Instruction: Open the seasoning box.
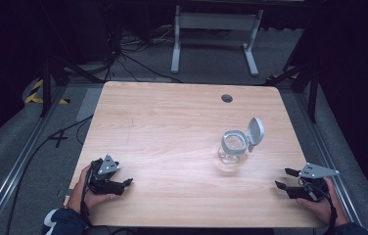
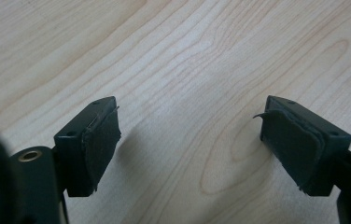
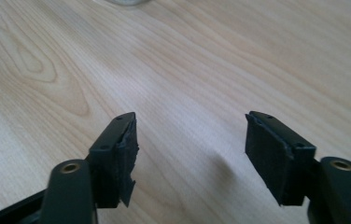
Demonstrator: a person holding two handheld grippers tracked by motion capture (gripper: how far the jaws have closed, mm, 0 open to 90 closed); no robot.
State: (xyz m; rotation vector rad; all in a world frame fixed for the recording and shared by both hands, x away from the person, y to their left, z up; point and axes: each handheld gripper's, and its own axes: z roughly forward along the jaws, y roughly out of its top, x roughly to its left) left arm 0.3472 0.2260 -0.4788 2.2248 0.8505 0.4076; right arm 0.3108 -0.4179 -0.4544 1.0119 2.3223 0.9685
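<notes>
Currently both tools are wide open with nothing in them. The left black two-jaw gripper sits low over the near-left part of the light wooden table, jaws pointing right toward the table's middle; in the left gripper view the two black pads stand far apart with bare wood grain between them, and the foam facing on each looks frayed at the edges. The right black two-jaw gripper sits low at the near-right edge, jaws pointing left, grey three-cornered plate on top; in the right gripper view its pads are spread just as wide, again bare wood between them, touching nothing. Both hands come in from the bottom of the high view, the left hand cupped under its tool, the right hand gripping from behind, dark sleeves at the frame edge. The nearest object is a small clear glass jar with a grey flip-top lid, lid hinged open and standing up at its right side; it stands upright right of centre, well apart from the left gripper and closer to the right one, though clear of it. The high view gives the jar whole plus a round dark hole near the table's far edge; the right gripper view catches just a sliver of the jar's base at the top edge.
</notes>
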